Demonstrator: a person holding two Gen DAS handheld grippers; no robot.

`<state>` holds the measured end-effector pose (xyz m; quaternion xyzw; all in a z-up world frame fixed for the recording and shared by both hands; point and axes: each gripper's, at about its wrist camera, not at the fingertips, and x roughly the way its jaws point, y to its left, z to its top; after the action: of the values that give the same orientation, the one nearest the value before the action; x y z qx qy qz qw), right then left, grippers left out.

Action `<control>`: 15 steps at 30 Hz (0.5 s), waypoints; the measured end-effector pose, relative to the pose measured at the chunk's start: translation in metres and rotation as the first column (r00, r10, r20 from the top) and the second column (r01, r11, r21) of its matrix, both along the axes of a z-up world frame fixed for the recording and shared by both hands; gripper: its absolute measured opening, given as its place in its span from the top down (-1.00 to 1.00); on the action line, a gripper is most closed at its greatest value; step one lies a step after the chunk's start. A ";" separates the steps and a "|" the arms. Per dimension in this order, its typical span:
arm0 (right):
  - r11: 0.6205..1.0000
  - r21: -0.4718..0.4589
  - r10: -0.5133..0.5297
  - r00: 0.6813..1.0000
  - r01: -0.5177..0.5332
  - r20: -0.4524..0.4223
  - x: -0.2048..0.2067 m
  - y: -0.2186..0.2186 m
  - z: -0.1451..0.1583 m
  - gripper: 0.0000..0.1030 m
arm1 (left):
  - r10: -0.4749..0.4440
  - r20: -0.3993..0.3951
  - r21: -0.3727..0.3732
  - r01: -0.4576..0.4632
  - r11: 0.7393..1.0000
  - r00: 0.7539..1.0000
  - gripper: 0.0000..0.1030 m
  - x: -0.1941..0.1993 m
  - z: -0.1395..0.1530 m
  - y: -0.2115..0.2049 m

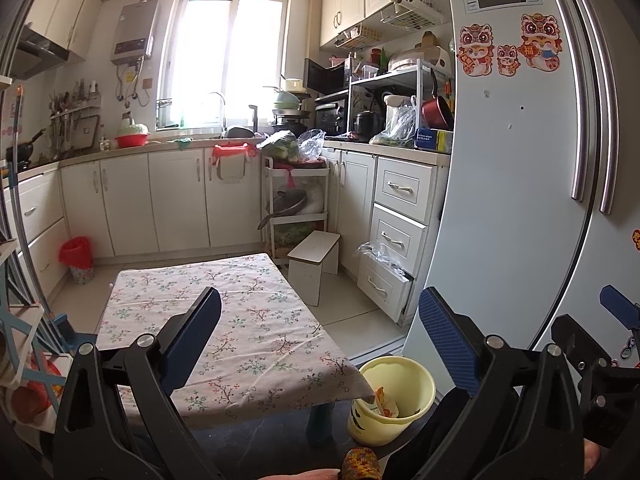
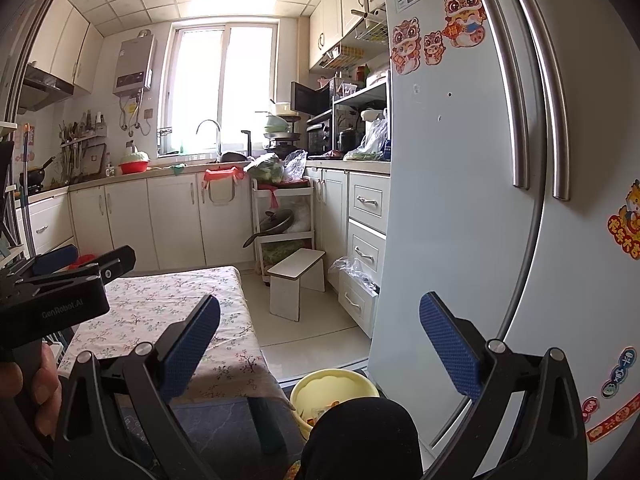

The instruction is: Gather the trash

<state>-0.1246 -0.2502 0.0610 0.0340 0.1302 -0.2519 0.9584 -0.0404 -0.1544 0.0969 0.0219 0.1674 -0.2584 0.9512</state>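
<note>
A pale yellow bin (image 1: pixel 394 396) stands on the floor by the table's near right corner, with orange and white wrappers (image 1: pixel 385 400) inside. The right wrist view shows the same yellow bin (image 2: pixel 334 390) partly hidden behind a dark-clothed knee (image 2: pixel 360 436). My left gripper (image 1: pixel 320 344) is held open above the table's front edge, nothing between its blue pads. My right gripper (image 2: pixel 320 344) is open too and holds nothing. It is to the right of the left one, whose black body (image 2: pixel 56 300) shows at the left of its view. The floral tablecloth (image 1: pixel 224 320) is bare.
A large white fridge (image 1: pixel 512 184) with stickers stands close on the right. A small white stool (image 1: pixel 314 258) and a half-open drawer with a plastic bag (image 1: pixel 380 256) are behind the table. A red-lined bin (image 1: pixel 78 260) stands at far left by the cabinets.
</note>
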 end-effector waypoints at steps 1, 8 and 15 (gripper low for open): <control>1.000 0.001 0.000 1.000 0.000 0.000 0.000 0.000 0.000 -0.86 | 0.000 0.000 0.000 0.000 1.000 1.000 -0.85 0.000 0.000 0.000; 1.000 0.003 0.000 1.000 0.000 -0.001 0.000 0.000 0.000 -0.86 | 0.003 0.002 0.000 -0.003 1.000 1.000 -0.85 0.000 0.000 0.001; 1.000 0.006 0.003 1.000 -0.003 -0.003 0.001 0.002 0.000 -0.86 | 0.004 0.003 0.002 -0.004 1.000 1.000 -0.85 0.001 0.000 0.002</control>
<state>-0.1237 -0.2486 0.0613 0.0364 0.1322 -0.2503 0.9584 -0.0397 -0.1525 0.0967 0.0228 0.1664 -0.2561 0.9520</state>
